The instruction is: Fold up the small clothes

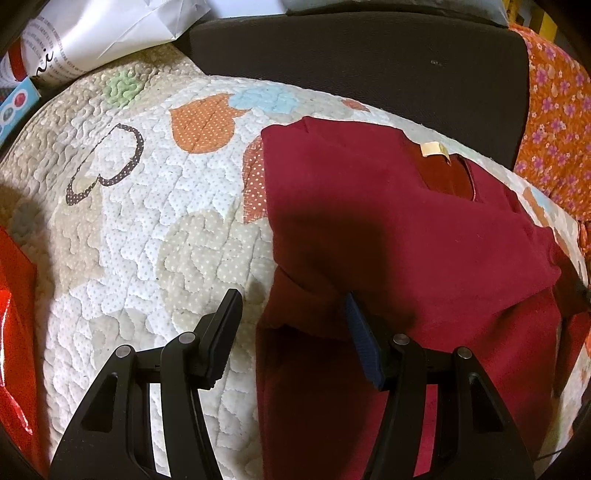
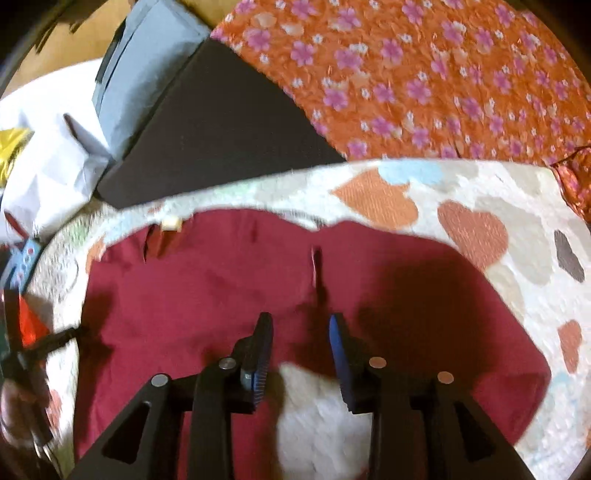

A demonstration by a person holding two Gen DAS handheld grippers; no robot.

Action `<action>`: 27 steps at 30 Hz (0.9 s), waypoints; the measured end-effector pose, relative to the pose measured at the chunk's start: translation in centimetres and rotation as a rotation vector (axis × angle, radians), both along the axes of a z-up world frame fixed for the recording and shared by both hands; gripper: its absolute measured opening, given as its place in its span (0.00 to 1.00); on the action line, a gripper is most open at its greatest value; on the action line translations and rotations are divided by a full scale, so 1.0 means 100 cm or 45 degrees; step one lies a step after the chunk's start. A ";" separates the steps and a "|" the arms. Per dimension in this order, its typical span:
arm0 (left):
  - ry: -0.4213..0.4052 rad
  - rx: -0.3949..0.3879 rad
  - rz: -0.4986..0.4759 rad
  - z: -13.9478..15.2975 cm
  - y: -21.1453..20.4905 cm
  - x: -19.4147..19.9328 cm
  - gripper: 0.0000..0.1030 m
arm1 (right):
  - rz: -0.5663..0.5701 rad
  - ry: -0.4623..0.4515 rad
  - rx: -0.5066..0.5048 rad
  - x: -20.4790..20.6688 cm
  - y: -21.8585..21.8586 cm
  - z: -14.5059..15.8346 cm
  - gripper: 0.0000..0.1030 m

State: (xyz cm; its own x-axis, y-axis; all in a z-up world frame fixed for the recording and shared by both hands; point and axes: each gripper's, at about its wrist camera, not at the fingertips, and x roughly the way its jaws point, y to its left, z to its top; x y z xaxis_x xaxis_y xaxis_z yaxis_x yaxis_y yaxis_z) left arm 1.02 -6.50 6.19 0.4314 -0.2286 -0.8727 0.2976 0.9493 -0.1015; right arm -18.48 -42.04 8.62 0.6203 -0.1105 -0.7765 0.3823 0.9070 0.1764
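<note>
A: On the quilted heart-print cover (image 1: 155, 206) lies the dark red garment (image 1: 388, 229), spread mostly flat, its pale neck label (image 1: 435, 148) at the far edge. Why is it spread like that?

B: I'd say so the edges are easy to find before a fold. One side already looks doubled over: a layer edge runs across the cloth just ahead of the left gripper (image 1: 291, 310).

A: And that gripper, what is it doing there?

B: Its jaws stand wide apart with nothing between them. One finger hangs over the bare quilt, the other over the red cloth, so it straddles the garment's left edge. That reads to me as lining up to pinch that edge.

A: The right gripper (image 2: 301, 328)?

B: Also released, jaws parted and empty, above the middle of the dark red garment (image 2: 221, 288). Its view is blurred, so I can't tell whether the tips touch the cloth. A patch of quilt shows just below the fingers, probably where the hem curves.

A: Anything crowding the work?

B: The black cushion (image 1: 354, 62) and the orange flowered fabric (image 2: 424, 74) sit beyond the quilt, apart from the garment. White paper bags (image 1: 110, 33) lie off to the far left.
</note>
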 end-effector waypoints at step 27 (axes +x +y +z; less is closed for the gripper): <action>-0.007 -0.067 0.008 0.016 0.007 -0.005 0.56 | -0.826 -0.570 0.642 -0.110 -0.133 -0.022 0.31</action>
State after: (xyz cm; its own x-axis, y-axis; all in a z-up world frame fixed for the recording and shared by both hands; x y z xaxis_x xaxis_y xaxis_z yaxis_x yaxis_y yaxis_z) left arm 0.53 -5.76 7.82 0.4374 -0.2716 -0.8573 0.2925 0.9444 -0.1500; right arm -29.44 -55.32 6.43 0.8085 -0.2550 -0.5304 0.5881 0.3161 0.7444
